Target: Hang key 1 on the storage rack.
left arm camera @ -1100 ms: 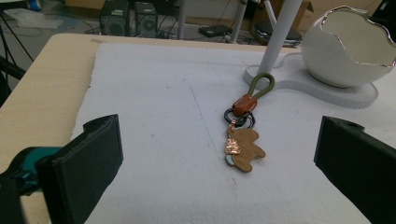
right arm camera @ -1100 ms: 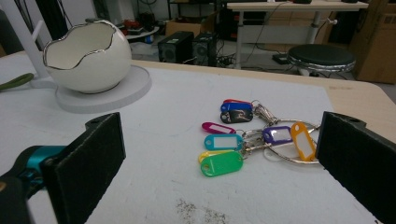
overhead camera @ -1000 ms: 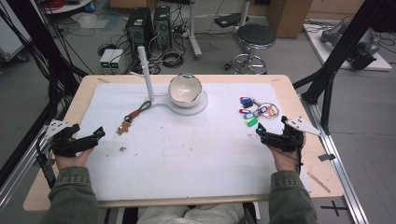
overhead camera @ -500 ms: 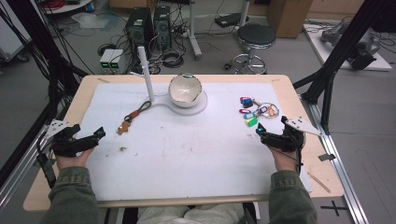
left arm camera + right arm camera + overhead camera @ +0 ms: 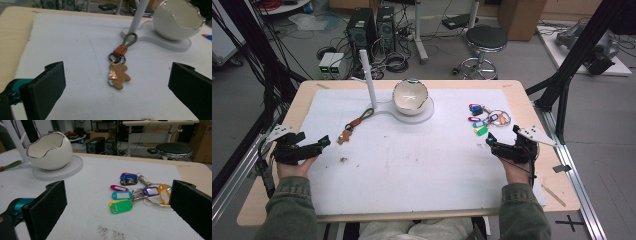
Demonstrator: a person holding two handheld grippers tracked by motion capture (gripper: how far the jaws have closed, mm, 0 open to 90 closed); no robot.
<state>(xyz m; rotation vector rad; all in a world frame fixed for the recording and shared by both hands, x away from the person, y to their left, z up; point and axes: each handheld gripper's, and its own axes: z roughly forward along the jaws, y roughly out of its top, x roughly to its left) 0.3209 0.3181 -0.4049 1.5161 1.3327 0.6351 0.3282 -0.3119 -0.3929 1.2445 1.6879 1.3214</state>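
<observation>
A keychain with a brown bear-shaped tag (image 5: 118, 76), a dark ring and an olive cord loop lies on the white mat (image 5: 422, 165), also seen as the keychain (image 5: 353, 127) left of centre. A bunch of coloured key tags (image 5: 136, 192) on a metal ring lies at the right, the same bunch of tags (image 5: 484, 120) in the high view. A white egg-shaped bowl (image 5: 410, 96) stands on a white base with a thin post (image 5: 368, 75). My left gripper (image 5: 324, 142) rests open at the mat's left edge, jaws toward the keychain. My right gripper (image 5: 490, 142) is open near the tags.
The mat covers most of a wooden table (image 5: 532, 107). Black frame posts (image 5: 579, 47) rise at the right and left sides. A stool (image 5: 484, 40), computers and cables stand on the floor beyond the table. A dark speck (image 5: 343, 160) lies on the mat.
</observation>
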